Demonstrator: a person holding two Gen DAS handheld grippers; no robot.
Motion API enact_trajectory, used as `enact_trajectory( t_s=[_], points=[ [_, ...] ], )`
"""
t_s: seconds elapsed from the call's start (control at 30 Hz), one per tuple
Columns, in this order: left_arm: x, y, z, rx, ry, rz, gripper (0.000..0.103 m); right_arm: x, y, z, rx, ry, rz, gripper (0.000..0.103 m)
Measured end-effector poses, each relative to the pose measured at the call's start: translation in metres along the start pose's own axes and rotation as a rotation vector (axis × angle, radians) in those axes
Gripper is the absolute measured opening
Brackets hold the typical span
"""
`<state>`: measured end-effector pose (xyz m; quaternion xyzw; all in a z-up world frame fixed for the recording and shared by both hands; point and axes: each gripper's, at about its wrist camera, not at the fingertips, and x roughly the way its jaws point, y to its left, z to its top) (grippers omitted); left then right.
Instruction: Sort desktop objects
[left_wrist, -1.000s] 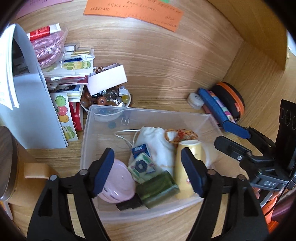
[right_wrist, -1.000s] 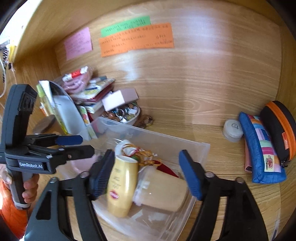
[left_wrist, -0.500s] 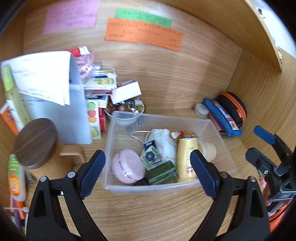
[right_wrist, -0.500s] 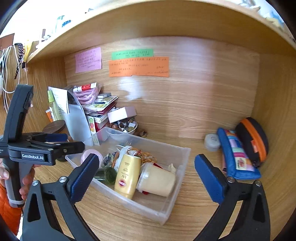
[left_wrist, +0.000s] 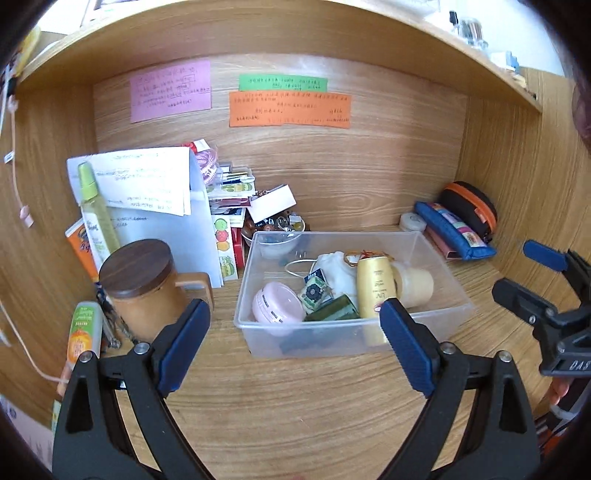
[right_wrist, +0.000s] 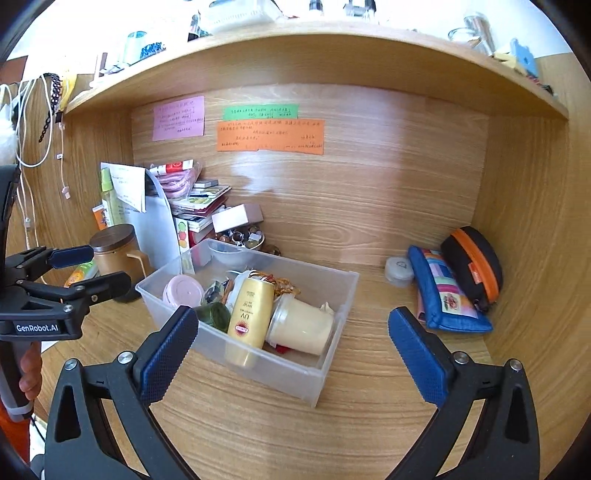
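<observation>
At the far left of the bench (left_wrist: 332, 406) stands a brown mug with a dark wooden lid (left_wrist: 142, 284), its handle turned toward the middle, with a white folder of papers (left_wrist: 155, 206) upright behind it and a stack of booklets and a small bowl of beads (left_wrist: 275, 225) further back. The left tongs (left_wrist: 295, 345) hang above the bench with both blue pads spread wide and nothing between them. Just beyond them sits the clear plastic bin (left_wrist: 332, 341), holding a round pink case (left_wrist: 277, 306), a dark green block (left_wrist: 332, 314), a yellow sunscreen tube (right_wrist: 249, 317) and a cream jar lying on its side (right_wrist: 303, 326). The right tongs (right_wrist: 291, 358) are likewise spread and empty, near the bin's front corner. To the right, against the side wall, lie a small white round tin (right_wrist: 399, 271), a blue patchwork pencil case (right_wrist: 447, 295) and a black pouch with an orange zip (right_wrist: 474, 264).
</observation>
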<state>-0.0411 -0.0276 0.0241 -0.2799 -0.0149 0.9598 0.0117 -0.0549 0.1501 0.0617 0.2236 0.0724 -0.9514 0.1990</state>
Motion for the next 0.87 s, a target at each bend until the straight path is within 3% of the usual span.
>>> enact_trajectory(
  t_s=[0.47,0.87],
  points=[
    [-0.029,-0.009,-0.024,-0.020,-0.081,0.058,0.097,-0.032,0.021,-0.019,0.028,-0.061,-0.016,0.103],
    [-0.020,-0.022,-0.035,0.005,-0.090,0.046,0.097,-0.018,0.017,-0.027,0.041,-0.005,-0.042,0.103]
  ],
)
